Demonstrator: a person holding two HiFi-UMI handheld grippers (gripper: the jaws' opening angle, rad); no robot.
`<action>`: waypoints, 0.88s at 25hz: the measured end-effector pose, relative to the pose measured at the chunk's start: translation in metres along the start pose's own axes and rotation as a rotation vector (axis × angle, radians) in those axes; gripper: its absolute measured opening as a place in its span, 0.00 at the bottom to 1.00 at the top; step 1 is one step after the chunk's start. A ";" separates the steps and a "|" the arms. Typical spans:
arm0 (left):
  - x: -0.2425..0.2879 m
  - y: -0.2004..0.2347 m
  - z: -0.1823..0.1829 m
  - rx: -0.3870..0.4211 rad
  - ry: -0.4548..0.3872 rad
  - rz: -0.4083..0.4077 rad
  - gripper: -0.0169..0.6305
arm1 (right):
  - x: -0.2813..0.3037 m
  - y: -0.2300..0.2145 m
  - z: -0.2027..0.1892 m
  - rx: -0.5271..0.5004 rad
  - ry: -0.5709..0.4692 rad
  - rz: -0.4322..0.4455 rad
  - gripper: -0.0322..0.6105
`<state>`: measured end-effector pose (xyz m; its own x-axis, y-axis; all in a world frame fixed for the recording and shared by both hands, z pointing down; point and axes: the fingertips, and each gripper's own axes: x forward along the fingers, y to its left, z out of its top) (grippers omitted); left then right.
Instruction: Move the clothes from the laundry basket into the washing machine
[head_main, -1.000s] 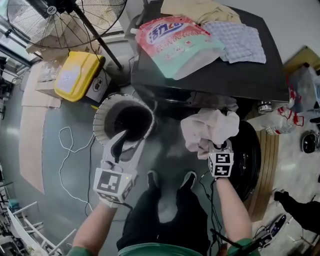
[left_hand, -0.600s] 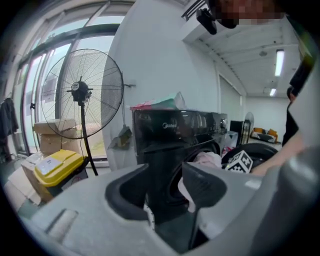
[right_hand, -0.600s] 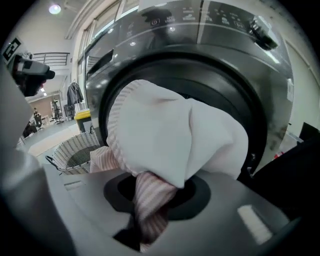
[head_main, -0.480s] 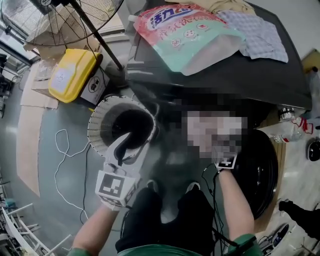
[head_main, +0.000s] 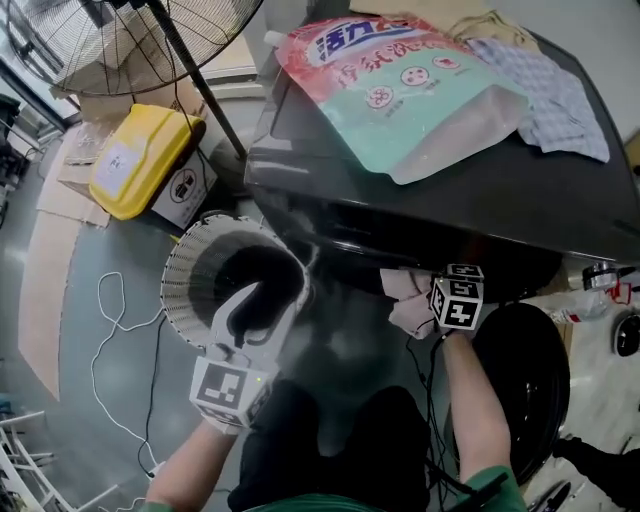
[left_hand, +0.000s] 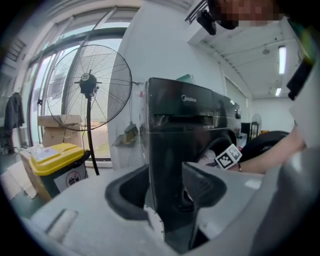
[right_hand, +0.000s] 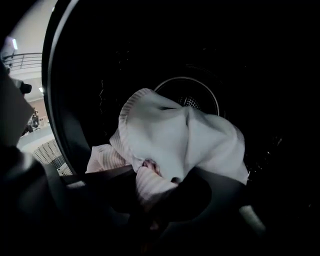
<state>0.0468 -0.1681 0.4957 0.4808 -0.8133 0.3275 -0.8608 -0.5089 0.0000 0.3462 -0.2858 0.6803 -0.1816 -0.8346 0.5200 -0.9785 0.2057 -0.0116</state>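
Since the garment (right_hand: 175, 140) must go fully in, the right gripper (right_hand: 155, 185) pinches its bunched edge just inside the washer (head_main: 330, 170); the left gripper (head_main: 262, 300), jaws wide and empty, hangs over the basket (head_main: 180, 262) at left, likely ready for another piece.

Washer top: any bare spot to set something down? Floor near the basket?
Washer top: bare along the front edge, below the detergent pouch and checked cloth; the back is crowded. Floor: bare grey patch left of the laundry basket, crossed by a white cable; the yellow bin borders it behind.
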 end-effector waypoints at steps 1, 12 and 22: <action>0.006 0.002 -0.004 -0.001 -0.020 0.002 0.34 | 0.007 -0.003 0.001 -0.003 -0.013 0.001 0.21; 0.045 0.019 -0.085 0.021 -0.160 0.020 0.35 | 0.116 -0.023 -0.046 -0.067 0.074 -0.013 0.32; 0.050 0.009 -0.084 0.050 -0.191 -0.031 0.35 | 0.041 -0.006 -0.027 -0.079 0.027 0.043 0.63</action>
<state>0.0493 -0.1896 0.5914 0.5337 -0.8335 0.1429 -0.8383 -0.5437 -0.0409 0.3468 -0.3074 0.7247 -0.2196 -0.8102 0.5434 -0.9589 0.2817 0.0325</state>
